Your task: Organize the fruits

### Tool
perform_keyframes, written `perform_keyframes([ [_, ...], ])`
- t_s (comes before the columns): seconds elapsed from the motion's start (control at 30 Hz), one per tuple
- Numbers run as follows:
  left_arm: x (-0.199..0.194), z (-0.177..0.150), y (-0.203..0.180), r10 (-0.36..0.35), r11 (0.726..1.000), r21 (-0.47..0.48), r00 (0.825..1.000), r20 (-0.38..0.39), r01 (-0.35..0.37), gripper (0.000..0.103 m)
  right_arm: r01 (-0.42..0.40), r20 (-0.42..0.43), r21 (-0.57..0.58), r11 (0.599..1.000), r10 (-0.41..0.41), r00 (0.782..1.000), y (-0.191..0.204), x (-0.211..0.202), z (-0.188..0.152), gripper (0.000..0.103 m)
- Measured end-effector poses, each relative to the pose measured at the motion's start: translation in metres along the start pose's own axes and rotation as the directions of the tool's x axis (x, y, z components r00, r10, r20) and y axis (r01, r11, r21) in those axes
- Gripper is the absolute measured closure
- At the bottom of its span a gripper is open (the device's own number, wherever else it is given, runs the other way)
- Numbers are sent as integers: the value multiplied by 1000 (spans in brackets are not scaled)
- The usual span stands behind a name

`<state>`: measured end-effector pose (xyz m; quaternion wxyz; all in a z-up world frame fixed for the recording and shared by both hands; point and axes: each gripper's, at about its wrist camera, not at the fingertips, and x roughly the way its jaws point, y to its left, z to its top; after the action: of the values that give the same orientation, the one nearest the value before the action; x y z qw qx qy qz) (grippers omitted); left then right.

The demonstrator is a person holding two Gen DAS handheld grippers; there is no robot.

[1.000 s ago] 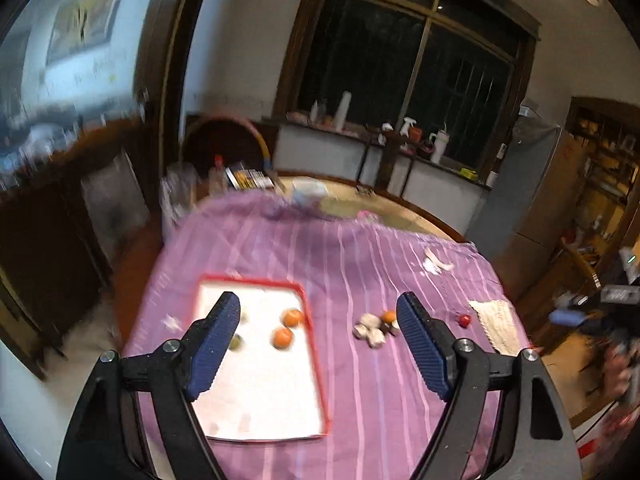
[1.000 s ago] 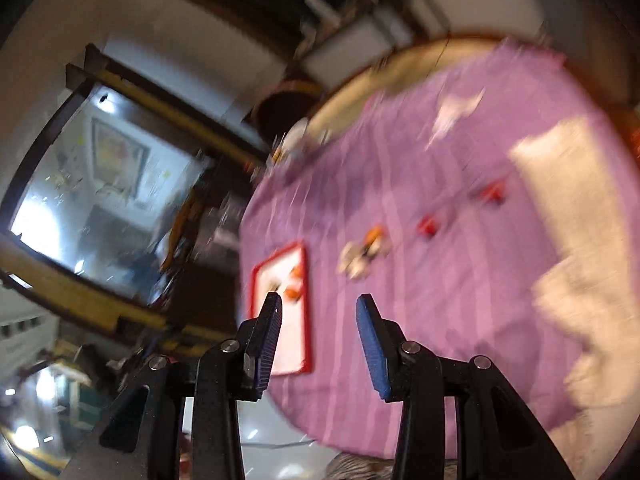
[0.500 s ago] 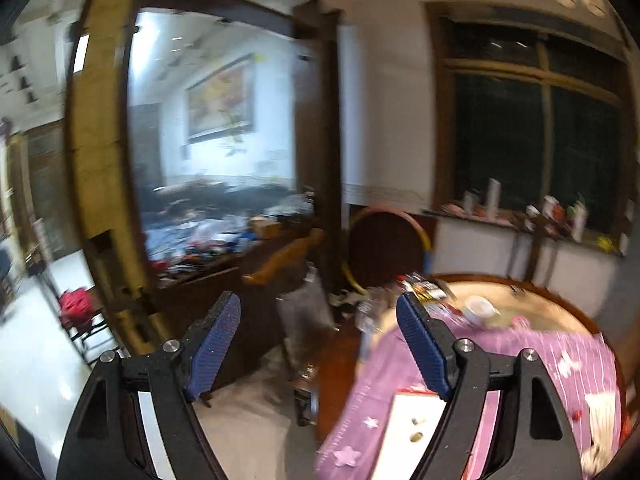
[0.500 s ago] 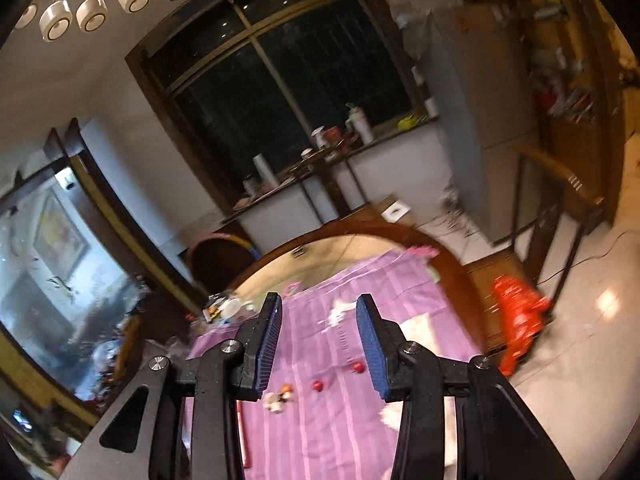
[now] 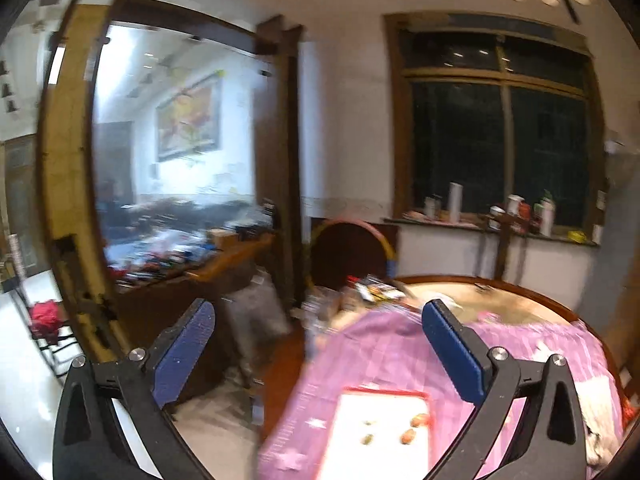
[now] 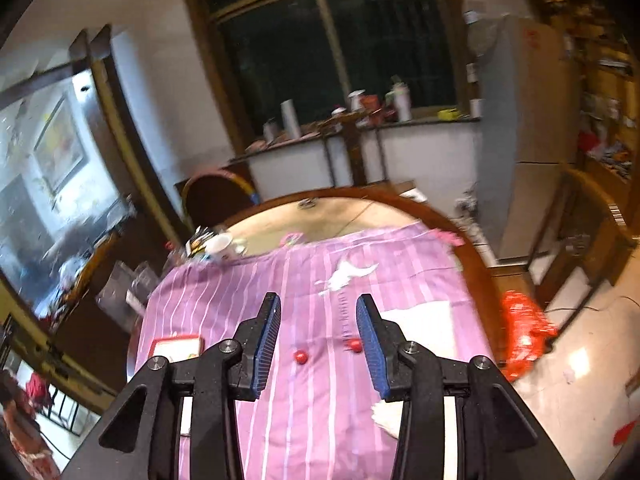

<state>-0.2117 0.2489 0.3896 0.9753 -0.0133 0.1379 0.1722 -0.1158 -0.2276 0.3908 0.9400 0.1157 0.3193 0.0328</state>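
A red-rimmed white tray (image 5: 376, 440) lies on the purple striped tablecloth (image 5: 384, 352), with two small orange fruits (image 5: 409, 435) and small greenish ones (image 5: 367, 438) on it. My left gripper (image 5: 320, 344) is open and empty, held high and off the table's left side. In the right wrist view the tray's corner (image 6: 176, 347) shows at left. Two small red fruits (image 6: 300, 357) (image 6: 354, 345) lie on the cloth between and under my right gripper (image 6: 318, 330), which is open, empty and well above the table.
A round wooden table (image 6: 400, 208) carries the cloth. A white cup (image 6: 220, 245) and packets stand at its far edge. White paper scraps (image 6: 346, 272) and a white towel (image 6: 420, 320) lie on the cloth. A red bag (image 6: 524, 332) sits on the floor at right.
Both grippers swung up and away from the table, then began turning back; the table and tray are coming back into view. Both stay open and empty.
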Motion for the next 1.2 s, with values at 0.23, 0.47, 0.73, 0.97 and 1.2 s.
perform_keyframes([
  [0.23,55,-85,-119,-351,936,-25,921,-168,352,0,-118,3,-36,992,118,993,21,157,-87,52],
  [0.47,137,-194,-190,-463,877,-84,783,-415,473,0,-124,-175,-32,992,116,978,3,271,-160,52],
  [0.73,207,-269,-204,-375,907,-49,749,-546,419,1,-146,-250,-10,989,139,958,0,332,-172,53],
  [0.97,230,-295,-236,-385,883,-33,681,-622,469,38,-157,-217,-69,985,139,966,24,349,-178,53],
  [1.2,243,-302,-255,-399,877,-53,662,-634,477,38,-124,-197,-131,984,97,976,27,353,-186,53],
])
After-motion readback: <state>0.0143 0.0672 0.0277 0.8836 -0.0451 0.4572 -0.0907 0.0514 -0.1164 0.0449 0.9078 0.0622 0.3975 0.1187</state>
